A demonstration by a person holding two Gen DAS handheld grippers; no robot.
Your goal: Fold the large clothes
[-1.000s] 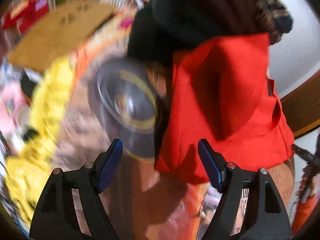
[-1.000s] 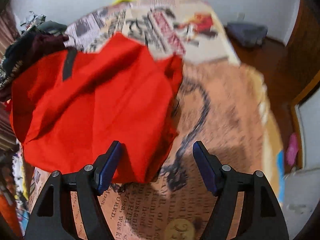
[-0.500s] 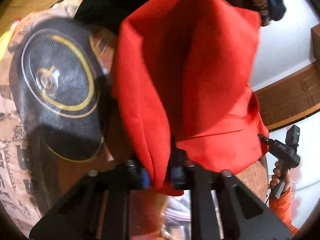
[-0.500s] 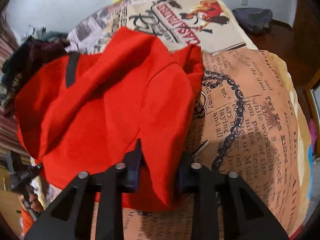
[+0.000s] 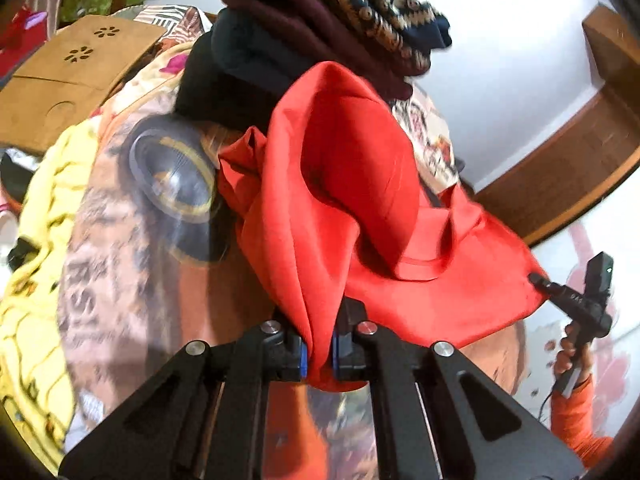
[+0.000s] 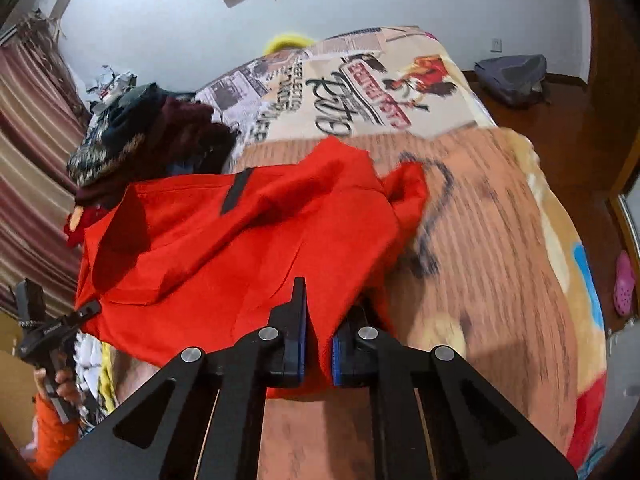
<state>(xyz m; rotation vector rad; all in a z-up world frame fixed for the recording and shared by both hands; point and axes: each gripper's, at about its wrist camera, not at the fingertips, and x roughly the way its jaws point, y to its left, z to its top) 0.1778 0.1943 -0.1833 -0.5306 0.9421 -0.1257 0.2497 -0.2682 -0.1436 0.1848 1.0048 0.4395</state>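
Red cloth fills both views: the red garment [image 5: 360, 216] lies partly on the bed [image 6: 480, 240], lifted at two edges. Left tongs [image 5: 319, 354] are closed on a hanging fold of it, the blue pads [image 5: 303, 356] pressed against the cloth from both sides. Only the left wrist view shows the dark round print [image 5: 176, 184] on the bedspread, the yellow blanket [image 5: 36, 280] at the bed's edge and the brown cardboard box [image 5: 68, 76] beyond it. It also shows the right tongs from outside, gripped in a hand [image 5: 570, 356] at the garment's far corner.

Only the right wrist view shows the black strip [image 6: 234, 196] on the garment, the grey bag [image 6: 512, 78] on the floor by the wall, the pink clog [image 6: 624, 288] and the striped curtain [image 6: 32, 168]. Right tongs [image 6: 319, 350] are likewise clamped on a red fold.

A pile of dark clothes [image 5: 320, 28], maroon, navy and patterned, sits just behind the garment and covers the bedspread there. The garment's overall shape is lost in folds, and the bedspread print near it is blurred. Under the lifted cloth nothing can be made out.
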